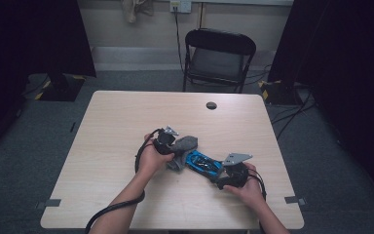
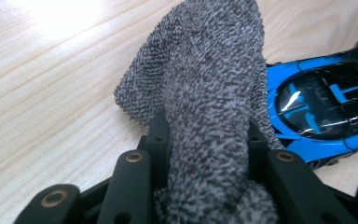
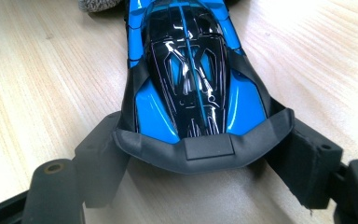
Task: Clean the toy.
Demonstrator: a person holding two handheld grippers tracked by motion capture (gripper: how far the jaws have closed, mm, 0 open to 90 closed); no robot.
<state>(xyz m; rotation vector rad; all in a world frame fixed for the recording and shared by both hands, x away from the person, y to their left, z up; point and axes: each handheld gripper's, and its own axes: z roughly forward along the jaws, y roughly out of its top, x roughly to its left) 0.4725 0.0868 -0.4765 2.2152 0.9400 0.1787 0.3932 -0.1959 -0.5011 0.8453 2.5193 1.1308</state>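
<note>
High view: near the tabletop's (image 1: 126, 112) front edge, the left gripper (image 1: 168, 141), hand angled inward, pinches a grey cloth (image 1: 184, 145) against the blue toy car (image 1: 203, 164); the right gripper (image 1: 231, 171) apparently clamps the car's rear.

My high view looks forward-down over the whole table (image 1: 126, 117), both gripper views close, level, sharing the blue toy car (image 2: 321, 107) at frame centre.

A plain recording room or lab. A pale wood-grain bench (image 1: 126, 122) stands on grey carpet, with dark curtains (image 1: 24, 34) hanging at both sides. A black folding chair (image 1: 217, 58) stands against a bare wall, below a wall socket (image 1: 180, 6), and cables (image 1: 292, 114) trail across the floor.
</note>
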